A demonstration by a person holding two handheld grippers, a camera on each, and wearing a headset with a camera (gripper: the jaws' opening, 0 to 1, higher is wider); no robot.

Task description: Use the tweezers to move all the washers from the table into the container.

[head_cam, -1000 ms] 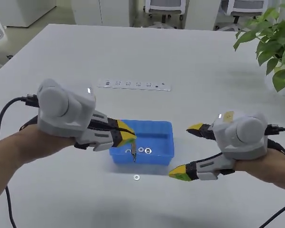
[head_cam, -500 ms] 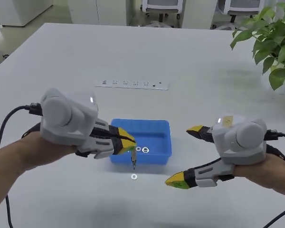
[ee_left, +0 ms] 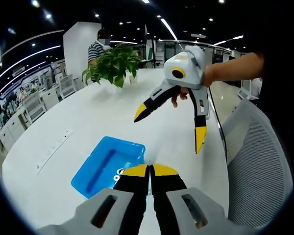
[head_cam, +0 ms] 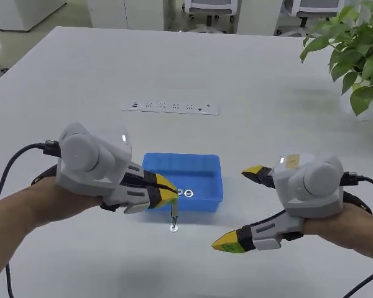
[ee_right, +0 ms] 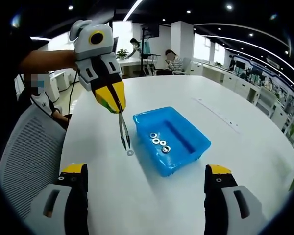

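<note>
Partly hidden, tweezers (head_cam: 174, 213) pinched in left gripper (head_cam: 172, 189) fingers (tips near washer (head_cam: 173, 228)); right gripper (head_cam: 231, 208) fingers apart.

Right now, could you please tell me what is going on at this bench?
A person holds a tool in each hand. The left tool is shut on a pair of tweezers, whose tips point down right by a lone washer on the white table, just in front of the blue container. Several washers already lie inside the container. The right tool hangs open off to the side, holding nothing.
</note>
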